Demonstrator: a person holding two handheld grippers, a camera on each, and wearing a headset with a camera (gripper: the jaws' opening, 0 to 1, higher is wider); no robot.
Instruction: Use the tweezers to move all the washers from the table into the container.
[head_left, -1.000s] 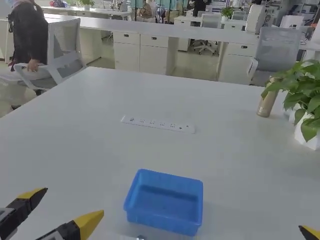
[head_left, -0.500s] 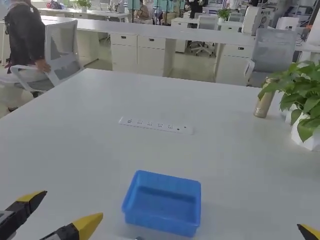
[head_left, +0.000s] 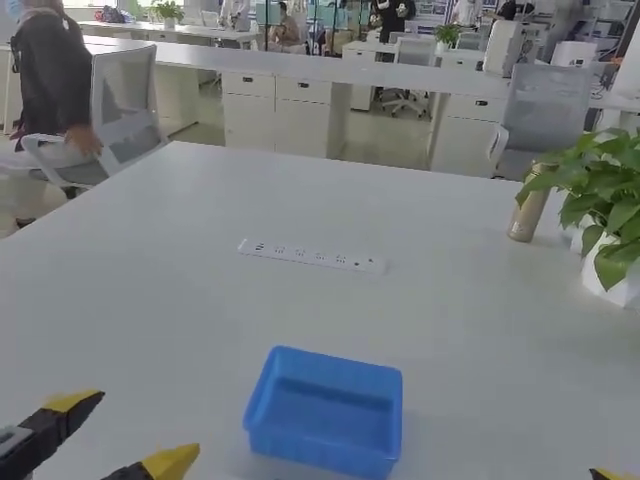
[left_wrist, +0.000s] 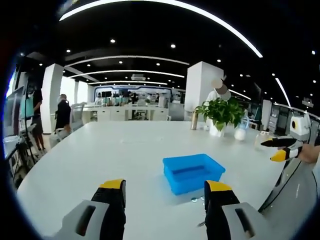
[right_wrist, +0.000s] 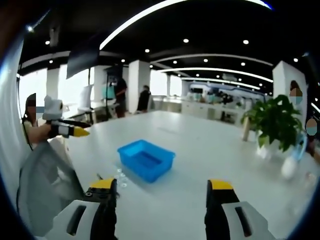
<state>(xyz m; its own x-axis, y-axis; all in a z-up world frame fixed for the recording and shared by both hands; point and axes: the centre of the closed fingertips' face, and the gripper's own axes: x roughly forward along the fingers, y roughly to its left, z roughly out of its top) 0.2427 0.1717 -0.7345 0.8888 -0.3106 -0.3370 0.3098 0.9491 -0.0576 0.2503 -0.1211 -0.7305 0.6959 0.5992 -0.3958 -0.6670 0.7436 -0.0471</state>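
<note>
The blue container (head_left: 325, 410) sits open-topped on the white table (head_left: 470, 330), and its floor shows bare blue in the head view and in both gripper views. A few small washers (right_wrist: 121, 178) lie loose on the table just beside the container, off its near wall on the person's side; the left gripper view catches them (left_wrist: 197, 199) as tiny glints just below its corner. The left gripper (left_wrist: 165, 186) hangs near the container on that same side, its yellow-tipped jaws spread wide and holding nothing. The right gripper (right_wrist: 161, 184) is also near the container, jaws likewise released and empty. Beyond the container's far wall lies a white power strip (head_left: 312, 256), well apart from it, and farther off to the container's right stand a bottle (head_left: 527, 212) and a potted plant (head_left: 598, 190).
</note>
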